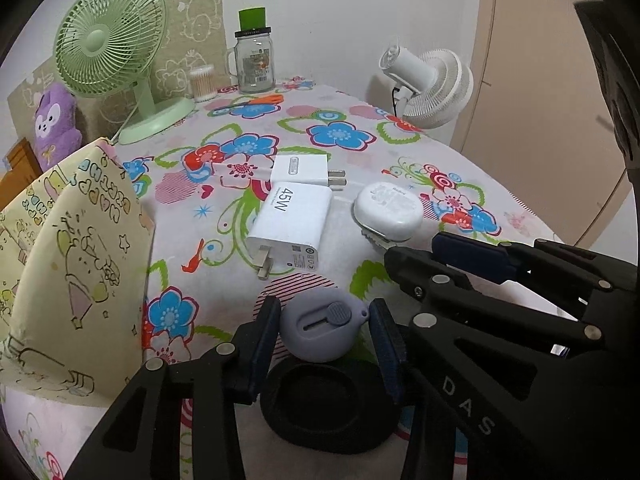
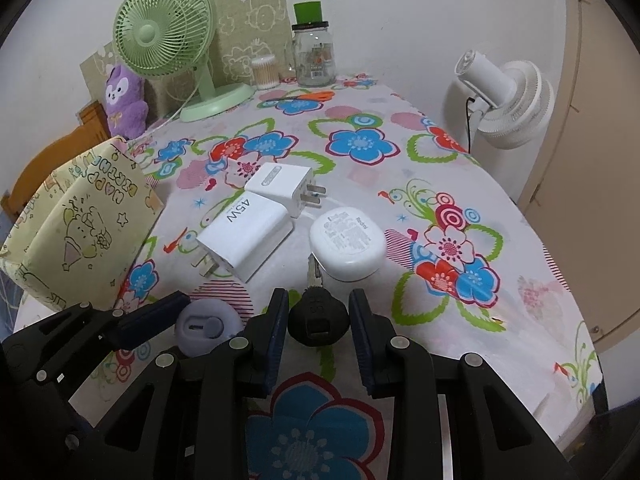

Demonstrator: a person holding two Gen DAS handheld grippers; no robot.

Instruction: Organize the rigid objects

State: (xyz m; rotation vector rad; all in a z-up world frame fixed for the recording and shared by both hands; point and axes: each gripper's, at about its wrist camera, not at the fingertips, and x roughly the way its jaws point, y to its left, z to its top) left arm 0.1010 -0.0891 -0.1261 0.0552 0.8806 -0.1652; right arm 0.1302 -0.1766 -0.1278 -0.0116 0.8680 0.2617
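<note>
Currently, the left gripper (image 1: 325, 342) has its fingers clamped on the grey silicone case (image 1: 320, 330), just above the desk (image 1: 400, 152). The right gripper (image 2: 319, 330) fingers grip the black key head (image 2: 319, 318), with the metal blade touching the white earbud case (image 2: 347, 242). Two white chargers (image 2: 256, 222) lie beyond.

Both cams ride the claws, angled down over the tabletop (image 1: 352, 92) toward the back wall, really close in. Left claw (image 1: 324, 332) view sits just left of the right claw (image 2: 319, 322). Both catch the white chargers (image 1: 294, 226) ahead and each other's claw.
</note>
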